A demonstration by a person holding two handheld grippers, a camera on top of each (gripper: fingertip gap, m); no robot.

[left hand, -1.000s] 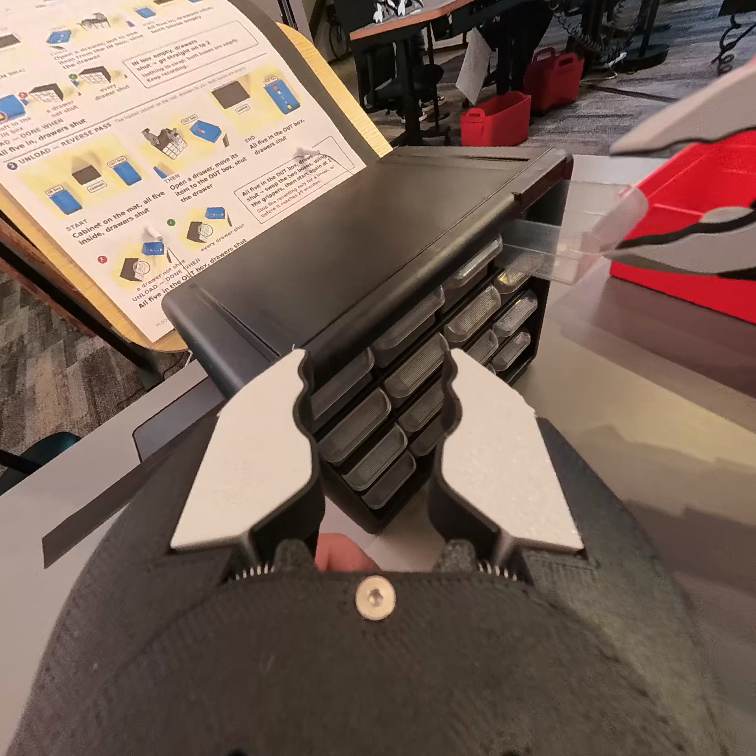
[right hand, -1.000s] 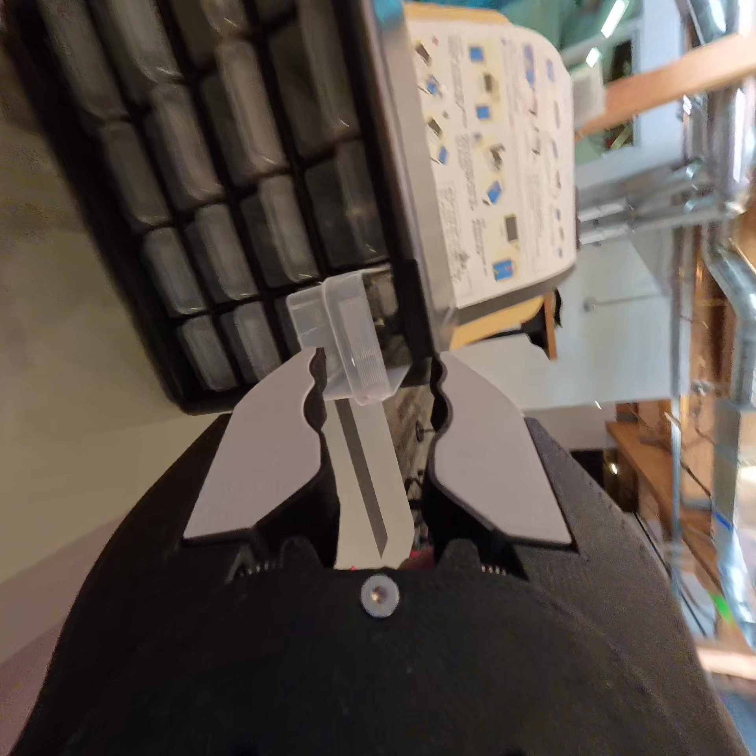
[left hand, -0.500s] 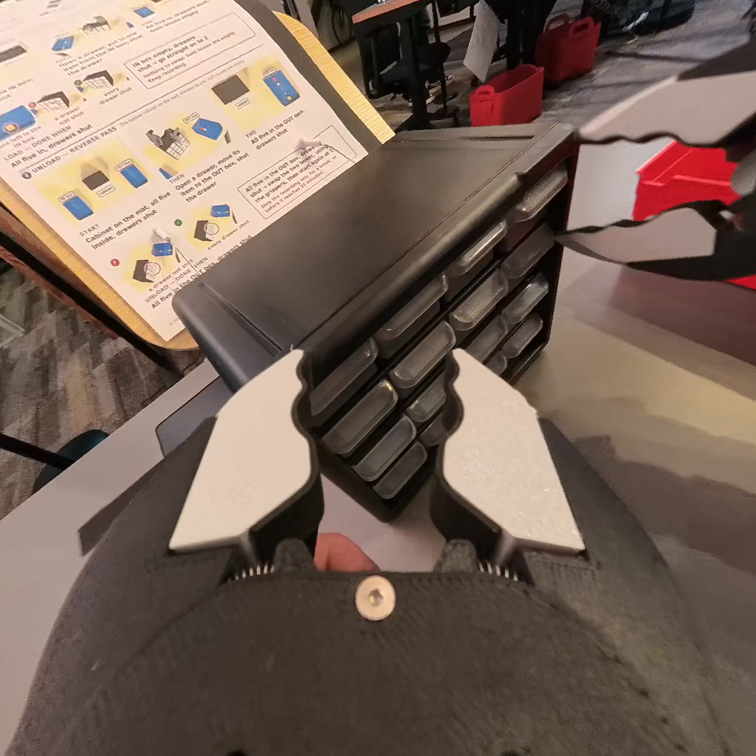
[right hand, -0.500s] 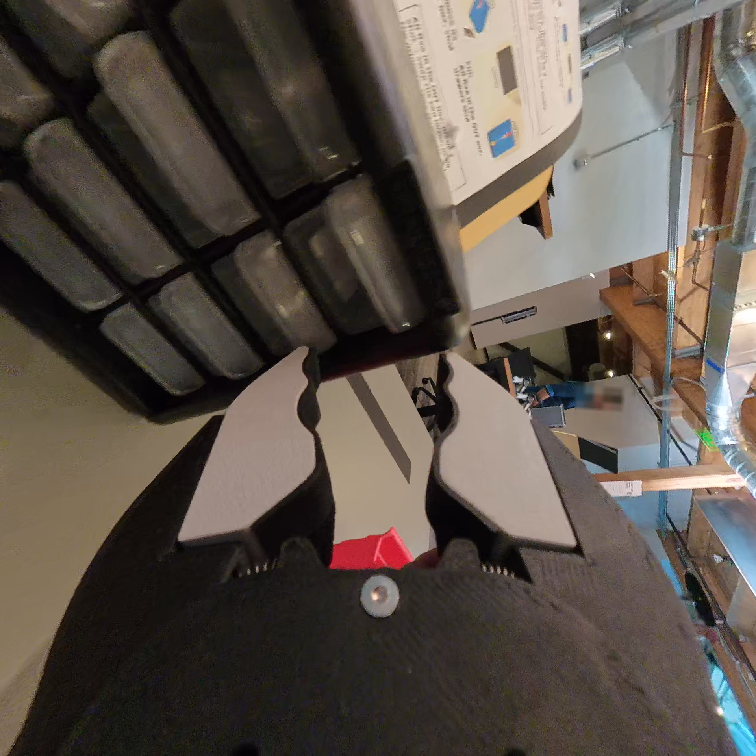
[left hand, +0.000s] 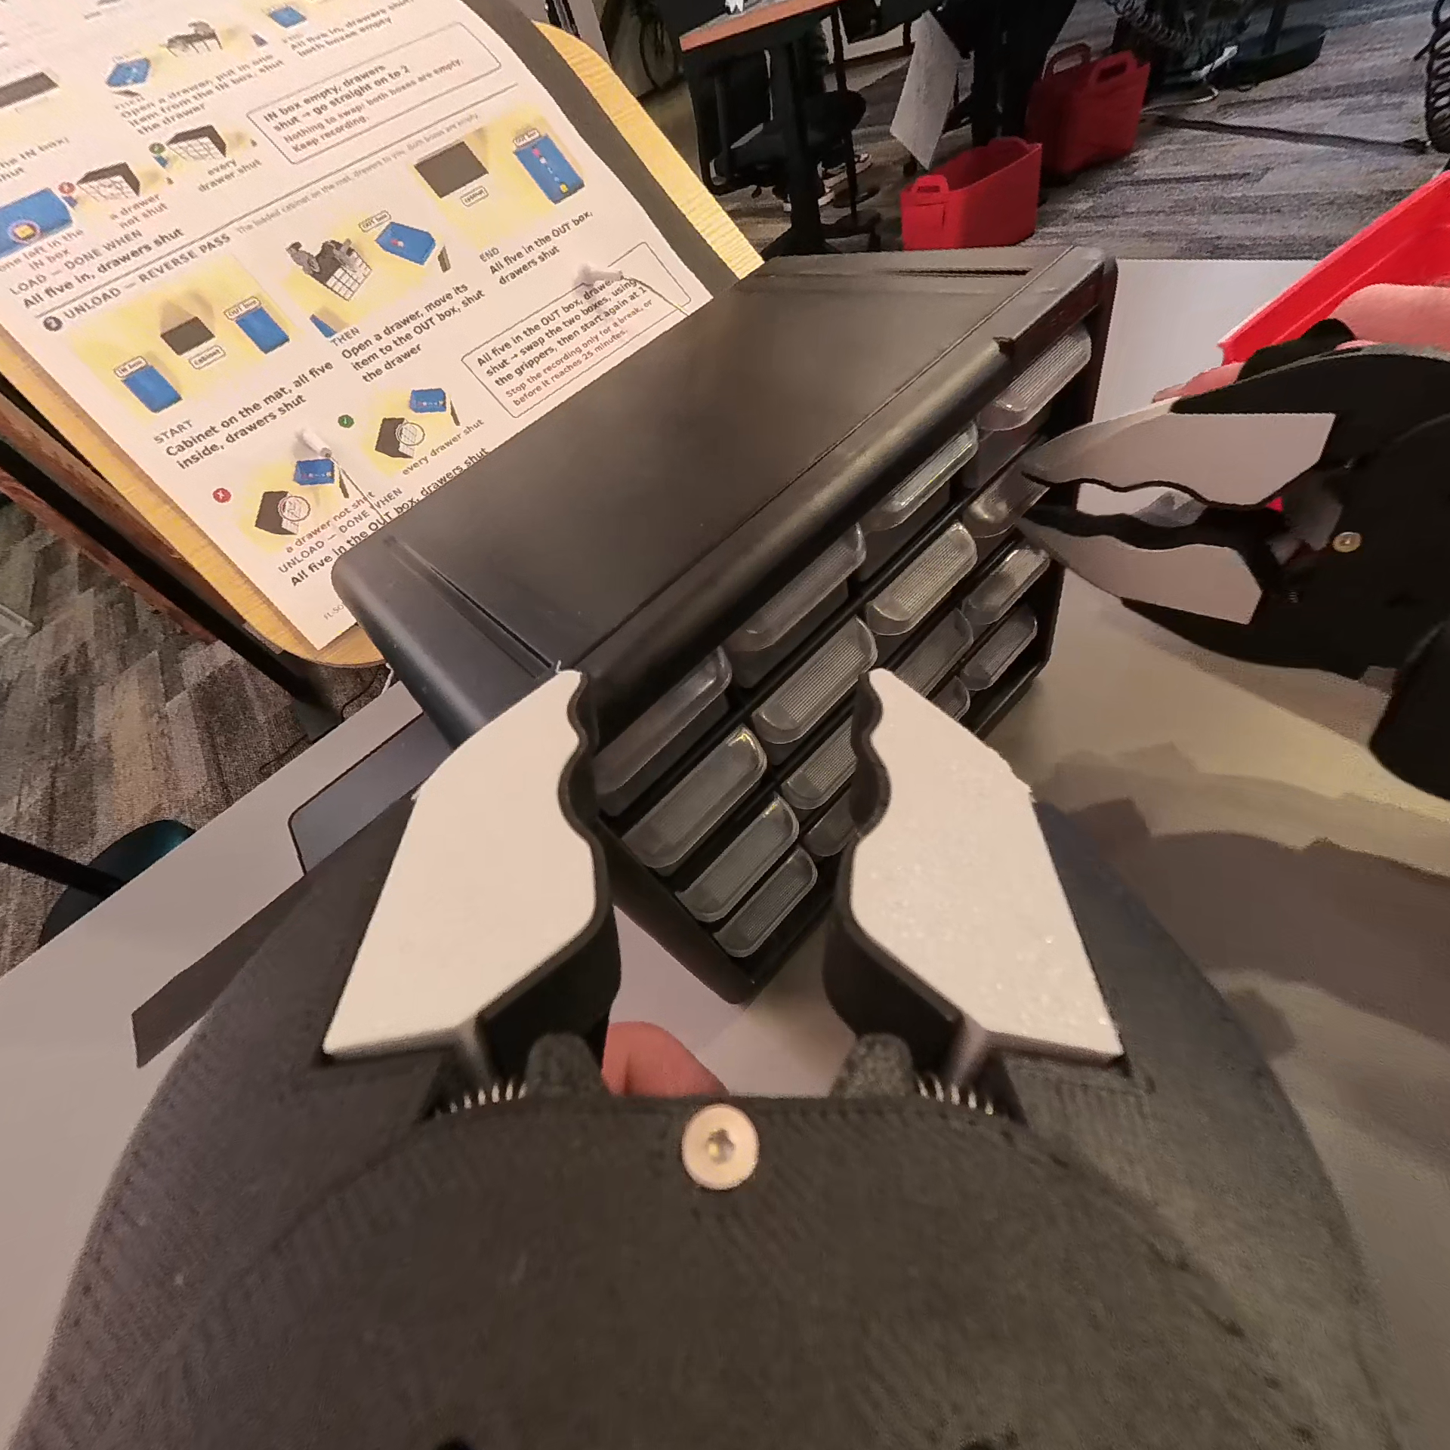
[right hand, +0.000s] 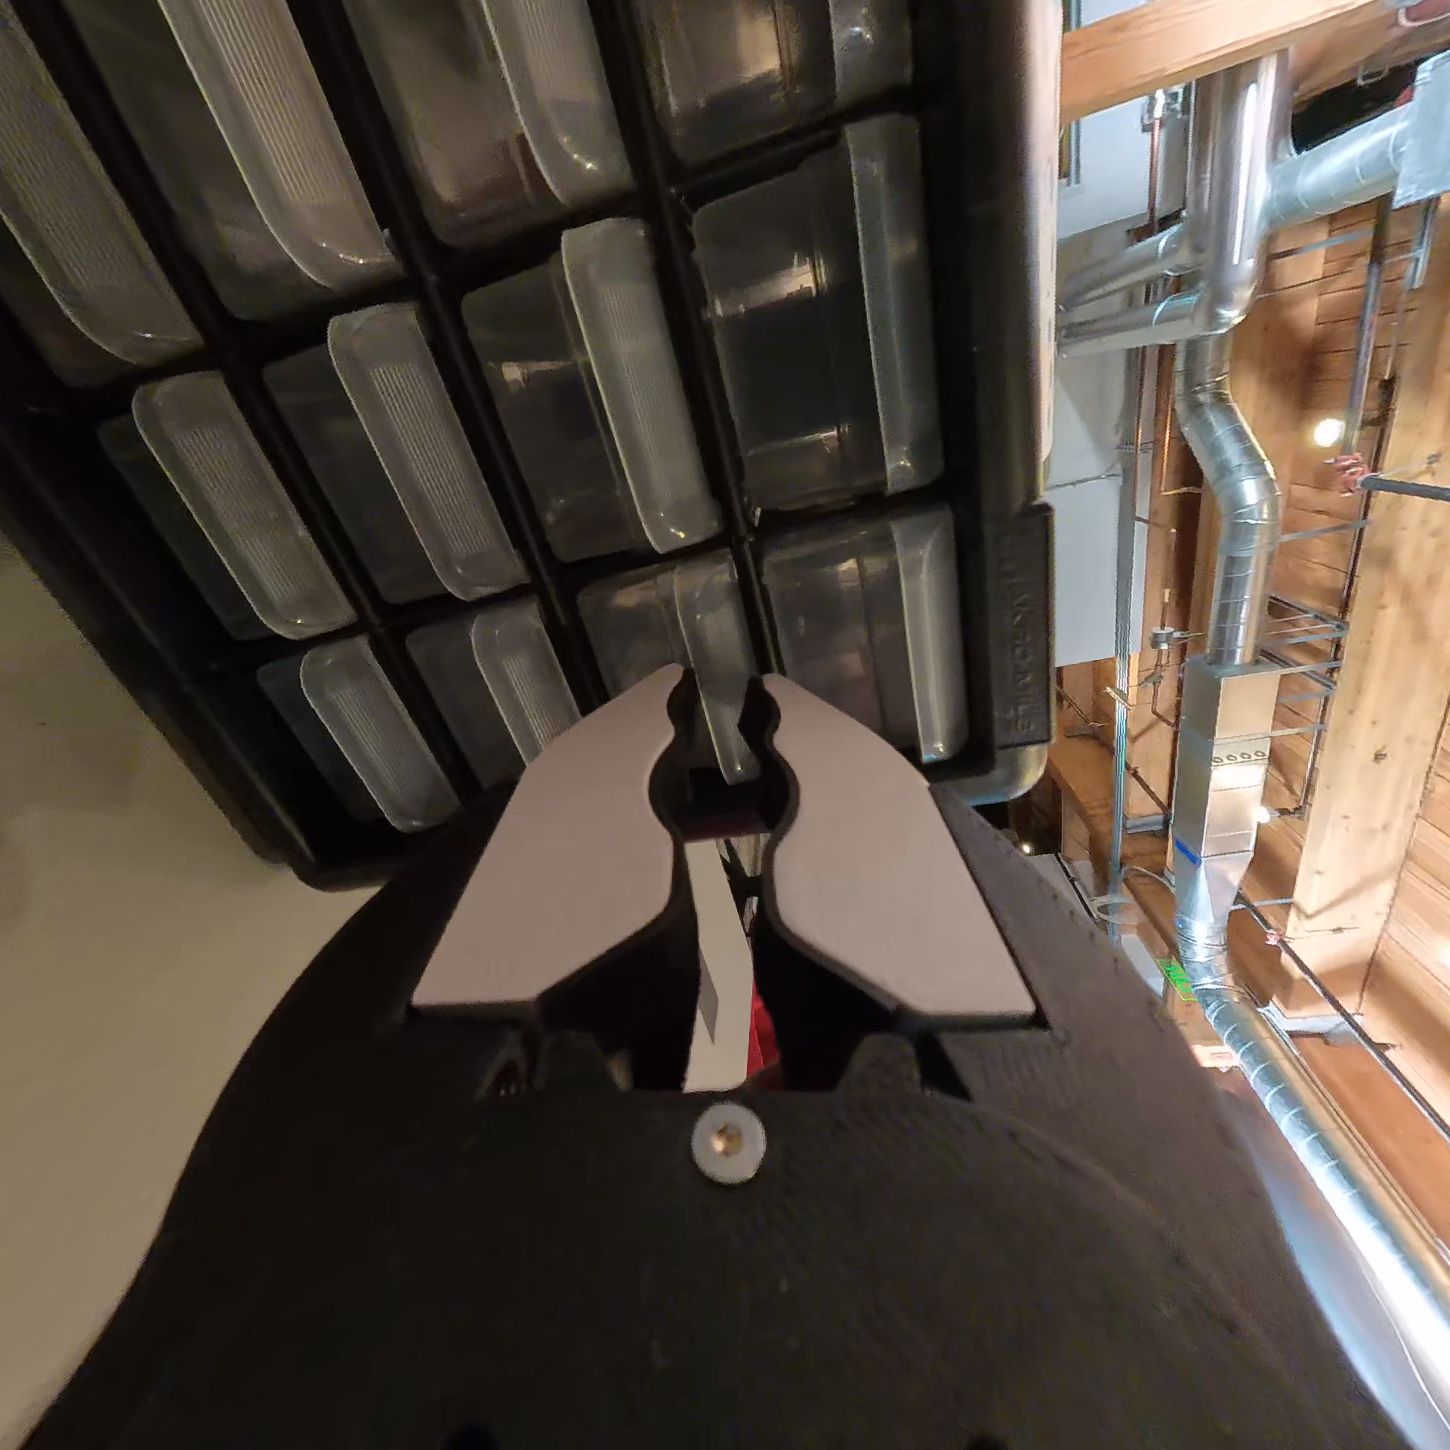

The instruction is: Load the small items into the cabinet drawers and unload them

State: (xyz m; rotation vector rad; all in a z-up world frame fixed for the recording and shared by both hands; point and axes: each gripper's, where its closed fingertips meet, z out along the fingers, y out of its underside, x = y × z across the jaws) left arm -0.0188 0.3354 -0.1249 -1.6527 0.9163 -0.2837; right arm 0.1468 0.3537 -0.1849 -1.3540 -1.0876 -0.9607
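I had the right gripper (right hand: 718,710) pinched on a clear drawer (right hand: 667,620) handle of the cabinet (left hand: 706,439) to pull it; left gripper (left hand: 718,730) hung open, empty, near its front.

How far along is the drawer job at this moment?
Done: every visible drawer of the cabinet sits flush. In hand: the right claw pinches the handle of a drawer in the second row, far end; the left claw hangs open, empty. Left: no small items show, so the count is unclear.
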